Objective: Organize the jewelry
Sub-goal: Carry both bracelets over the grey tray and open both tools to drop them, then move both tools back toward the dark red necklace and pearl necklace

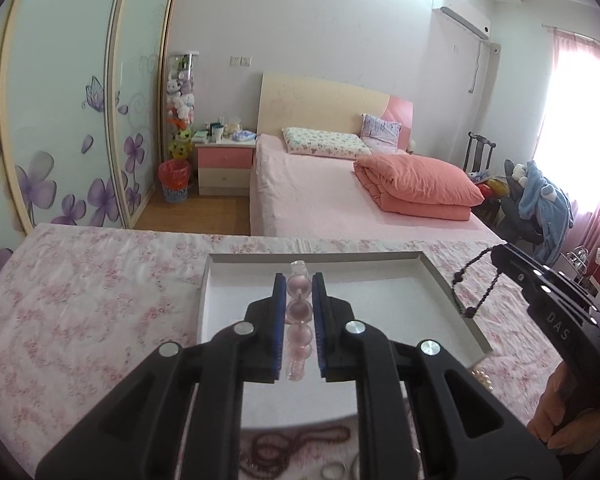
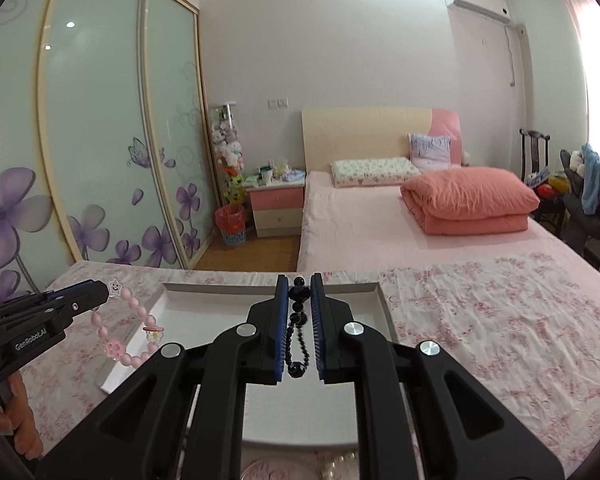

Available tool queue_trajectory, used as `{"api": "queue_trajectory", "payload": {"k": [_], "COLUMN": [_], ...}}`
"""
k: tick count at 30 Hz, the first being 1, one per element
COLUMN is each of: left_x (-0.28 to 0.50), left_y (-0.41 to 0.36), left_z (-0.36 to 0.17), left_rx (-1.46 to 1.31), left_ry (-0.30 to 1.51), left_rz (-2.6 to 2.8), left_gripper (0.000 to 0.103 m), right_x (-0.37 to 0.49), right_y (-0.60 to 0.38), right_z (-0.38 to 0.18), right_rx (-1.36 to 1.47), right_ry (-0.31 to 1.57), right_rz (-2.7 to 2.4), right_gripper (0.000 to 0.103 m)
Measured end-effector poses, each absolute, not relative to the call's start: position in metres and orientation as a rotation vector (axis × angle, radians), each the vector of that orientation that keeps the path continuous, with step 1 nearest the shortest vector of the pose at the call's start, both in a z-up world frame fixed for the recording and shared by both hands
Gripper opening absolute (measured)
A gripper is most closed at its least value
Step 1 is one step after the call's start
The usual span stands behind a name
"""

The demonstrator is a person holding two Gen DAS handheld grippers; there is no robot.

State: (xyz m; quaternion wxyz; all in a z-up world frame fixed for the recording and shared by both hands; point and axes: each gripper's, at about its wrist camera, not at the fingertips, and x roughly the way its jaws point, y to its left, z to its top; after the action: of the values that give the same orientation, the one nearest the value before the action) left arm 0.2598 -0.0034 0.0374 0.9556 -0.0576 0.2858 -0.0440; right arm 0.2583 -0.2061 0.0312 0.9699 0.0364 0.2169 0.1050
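Observation:
My left gripper (image 1: pixel 299 286) is shut on a pink bead bracelet (image 1: pixel 299 312) and holds it above a shallow white tray (image 1: pixel 448 284) on the floral-covered table. In the right wrist view the same bracelet (image 2: pixel 130 334) hangs from the left gripper (image 2: pixel 100 290) over the tray's left rim (image 2: pixel 156 300). My right gripper (image 2: pixel 299 284) is shut on a black bead bracelet (image 2: pixel 298 328), held above the tray. That black bracelet (image 1: pixel 474 288) also hangs at the right in the left wrist view, under the right gripper (image 1: pixel 500 254).
A dark red bead necklace (image 1: pixel 296 440) and other small jewelry (image 1: pixel 336 470) lie on the cloth near the table's front edge. A pearl-like piece (image 1: pixel 485 380) lies right of the tray. Beyond the table stand a pink bed (image 1: pixel 340 200) and a wardrobe (image 1: pixel 60 120).

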Motion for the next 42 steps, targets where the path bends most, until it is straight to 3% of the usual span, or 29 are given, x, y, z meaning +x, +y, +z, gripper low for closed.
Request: {"api": "queue_trajectory", "payload": {"k": [19,23,42], "left_x": [0.316,0.314,0.241], "left_y": [-0.008,-0.007,0.022], "left_z": [0.001,0.007,0.023], "left_rx": [-0.103,-0.091,-0.084], "left_ry": [0.637,0.612,0.585], "left_rz": [-0.047,-0.036,0.024], "left_gripper": [0.014,0.019,0.03], "right_x": [0.325,0.32,0.256], "right_y": [-0.191,-0.195,-0.228], "right_z": [-0.003,-0.002,0.014], "right_rx": [0.099,0.107,0.094], "right_ry": [0.578,0.574,0.533], "right_rz": [0.194,0.179,0.164], "right_gripper": [0.014,0.033,0.033]}}
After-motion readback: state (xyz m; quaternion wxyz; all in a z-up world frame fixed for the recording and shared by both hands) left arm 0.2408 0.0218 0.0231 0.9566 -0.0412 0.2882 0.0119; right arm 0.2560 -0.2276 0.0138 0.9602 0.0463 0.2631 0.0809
